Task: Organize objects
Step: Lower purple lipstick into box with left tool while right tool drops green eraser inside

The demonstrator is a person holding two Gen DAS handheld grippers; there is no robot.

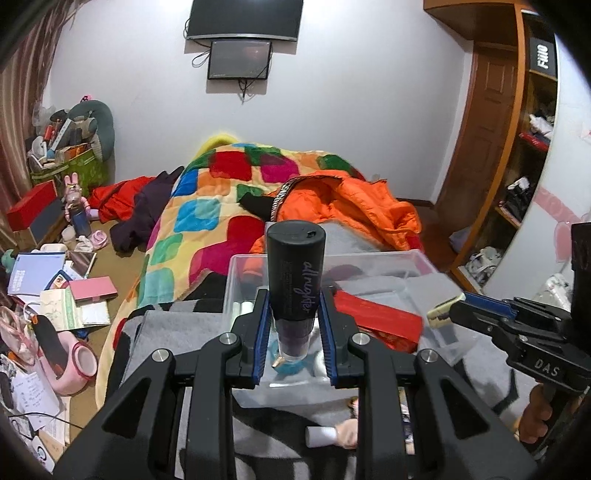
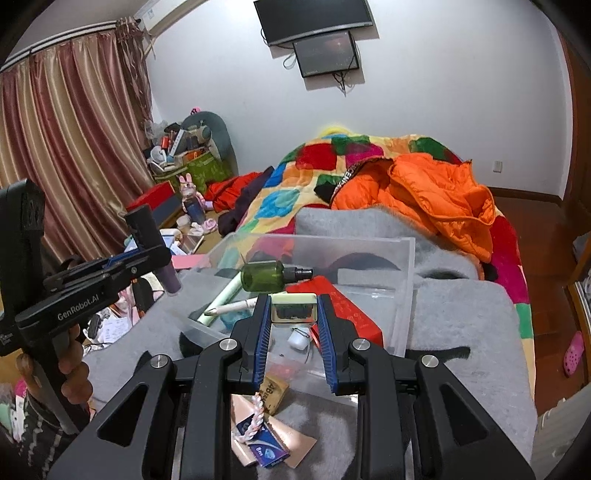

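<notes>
Left wrist view has the left gripper (image 1: 293, 325) clamped on a black bottle (image 1: 295, 273) held upright at frame center, over the clear bin (image 1: 424, 260), probably ready to drop in. Right gripper (image 2: 293, 314) pinches a small cream box (image 2: 293, 308) above the same bin; its lower-center floor looks free, while a red box (image 2: 351, 310) and green bottle (image 2: 264, 276) crowd the middle.

A cluttered bedroom with plain white walls (image 2: 424, 92). At twelve o'clock, a black flat-screen television (image 1: 243, 18) hangs above a smaller dark screen (image 1: 239, 59). A bed draped in a multicoloured patchwork quilt (image 1: 207, 206) fills the centre, an orange puffer jacket (image 2: 436, 195) heaped on it. At nine o'clock, striped red-and-gold curtains (image 2: 70, 147) hang. At three o'clock stand a brown wooden door (image 1: 484, 122) and open wooden shelves (image 1: 532, 166). Brown floor (image 2: 546, 236) shows beside the bed.
</notes>
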